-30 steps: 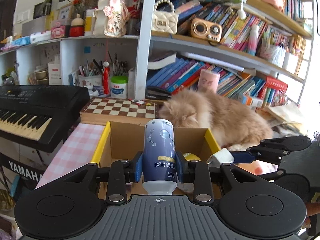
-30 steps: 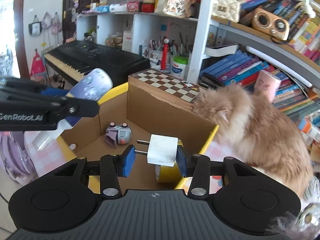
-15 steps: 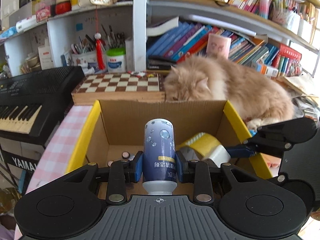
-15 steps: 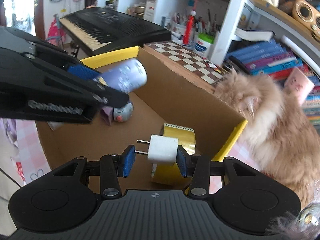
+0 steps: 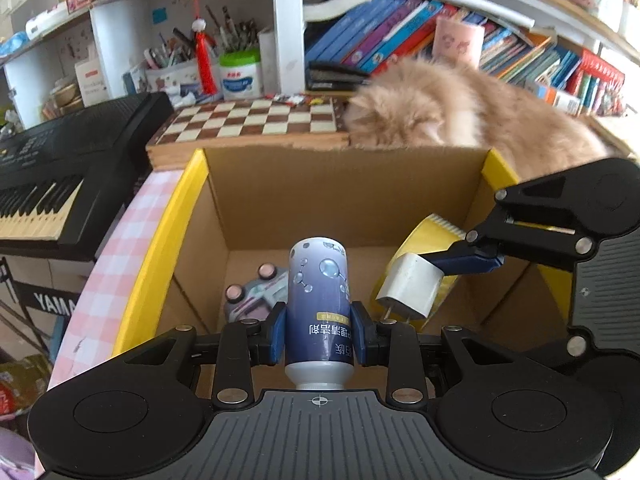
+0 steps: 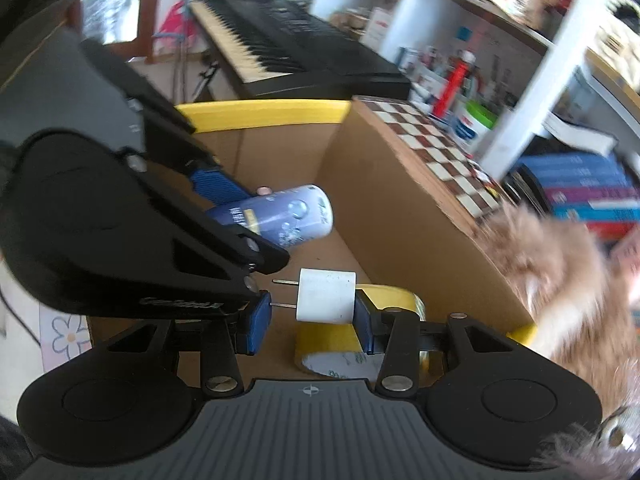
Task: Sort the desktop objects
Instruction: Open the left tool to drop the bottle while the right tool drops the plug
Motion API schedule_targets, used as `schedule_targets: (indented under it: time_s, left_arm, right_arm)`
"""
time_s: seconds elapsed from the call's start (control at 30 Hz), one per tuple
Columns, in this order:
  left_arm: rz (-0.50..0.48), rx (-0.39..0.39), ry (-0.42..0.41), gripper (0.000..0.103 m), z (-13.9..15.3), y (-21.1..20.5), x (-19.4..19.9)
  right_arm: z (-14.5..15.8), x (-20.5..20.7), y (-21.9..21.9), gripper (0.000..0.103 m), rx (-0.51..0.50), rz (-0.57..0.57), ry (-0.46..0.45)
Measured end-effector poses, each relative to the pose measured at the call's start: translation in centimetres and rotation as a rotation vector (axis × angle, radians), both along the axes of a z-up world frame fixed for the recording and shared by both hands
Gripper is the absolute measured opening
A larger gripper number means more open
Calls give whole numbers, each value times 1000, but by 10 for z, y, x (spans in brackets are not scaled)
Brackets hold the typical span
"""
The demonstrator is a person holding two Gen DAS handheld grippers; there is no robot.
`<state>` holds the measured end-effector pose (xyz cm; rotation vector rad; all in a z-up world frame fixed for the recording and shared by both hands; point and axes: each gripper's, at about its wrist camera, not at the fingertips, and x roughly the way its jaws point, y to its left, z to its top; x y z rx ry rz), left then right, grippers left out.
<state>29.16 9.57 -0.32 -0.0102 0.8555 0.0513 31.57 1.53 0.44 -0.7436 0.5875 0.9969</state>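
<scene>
Box edges: the cardboard box is hemmed by a chessboard and a cat at its far wall.
Box contents: a tape roll and a toy car are seen inside.
Left gripper: jaws are clamped on a spray can.
Right gripper: jaws are clamped on a plug adapter.

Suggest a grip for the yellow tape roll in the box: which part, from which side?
The yellow tape roll stands on edge, leaning in the cardboard box's right corner. Probably come from above and pinch its upper rim across the band's width, one finger on each flat face; the box walls block any side approach.

One box, one bottle, one plug, one tape roll, one toy, one cat, one chessboard, one keyboard.
</scene>
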Motion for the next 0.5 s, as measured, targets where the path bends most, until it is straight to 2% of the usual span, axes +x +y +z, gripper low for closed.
schedule_targets:
  time_s: [0.07,0.27,0.5]
  left_arm:
    - [7,-3,17,31,-4,2,1]
    - [15,-22,47,31,-11,4,3]
    - [17,-33,57,31,-15,6,3]
  right_arm:
    - [-2,-1,6,41,-34,39,0]
    - [-5,10,14,41,-91,53,113]
    - [-7,10,15,41,-114,51,142]
